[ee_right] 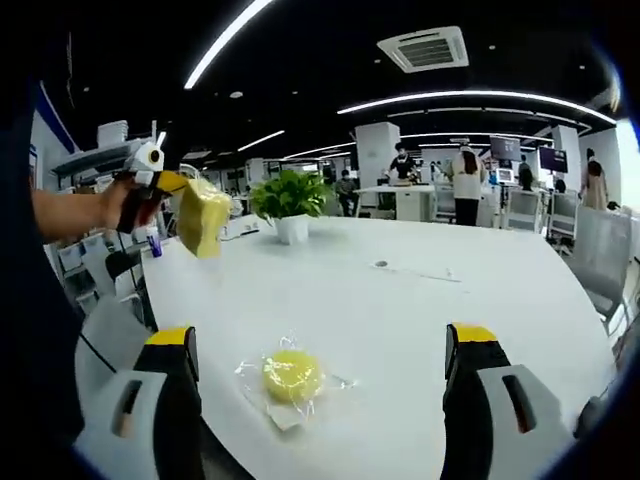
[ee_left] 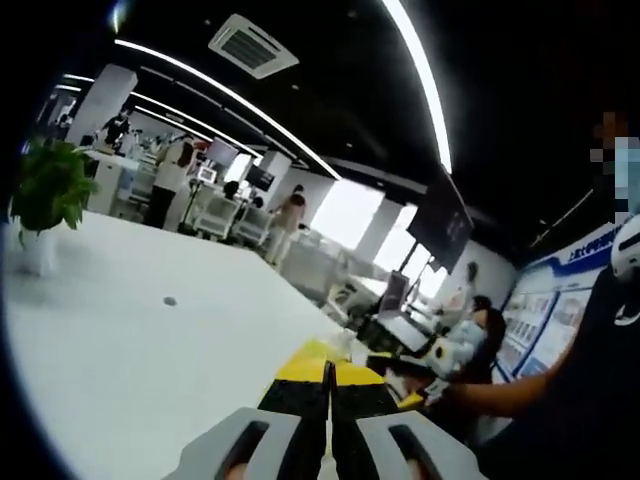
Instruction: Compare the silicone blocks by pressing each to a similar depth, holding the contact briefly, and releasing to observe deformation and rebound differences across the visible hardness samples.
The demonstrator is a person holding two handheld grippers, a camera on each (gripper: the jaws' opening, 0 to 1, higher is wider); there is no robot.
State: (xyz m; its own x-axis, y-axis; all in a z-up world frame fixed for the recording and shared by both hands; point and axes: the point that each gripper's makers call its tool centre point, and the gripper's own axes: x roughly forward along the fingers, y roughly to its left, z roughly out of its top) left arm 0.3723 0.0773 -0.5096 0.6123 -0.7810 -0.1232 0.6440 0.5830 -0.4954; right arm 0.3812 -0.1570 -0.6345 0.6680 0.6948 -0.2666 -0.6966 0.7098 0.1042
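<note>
A round yellow silicone block point(ee_right: 292, 376) in a clear wrapper lies on the white table point(ee_right: 420, 300), near its front edge. My right gripper point(ee_right: 322, 335) is open, its yellow-tipped jaws standing wide on either side of that block and apart from it. To the left, a hand holds my left gripper point(ee_right: 150, 165) up in the air, shut on a squarish yellow block point(ee_right: 203, 215) in plastic wrap. In the left gripper view my left gripper point(ee_left: 330, 372) has its jaws pressed together, pointing out over the table point(ee_left: 150, 340).
A potted green plant point(ee_right: 290, 205) point(ee_left: 50, 190) stands at the far side of the table. A small dark cap point(ee_right: 380, 264) point(ee_left: 169, 300) sits mid-table. A grey chair point(ee_right: 600, 255) stands at the right. Several people and desks point(ee_right: 465, 185) fill the background.
</note>
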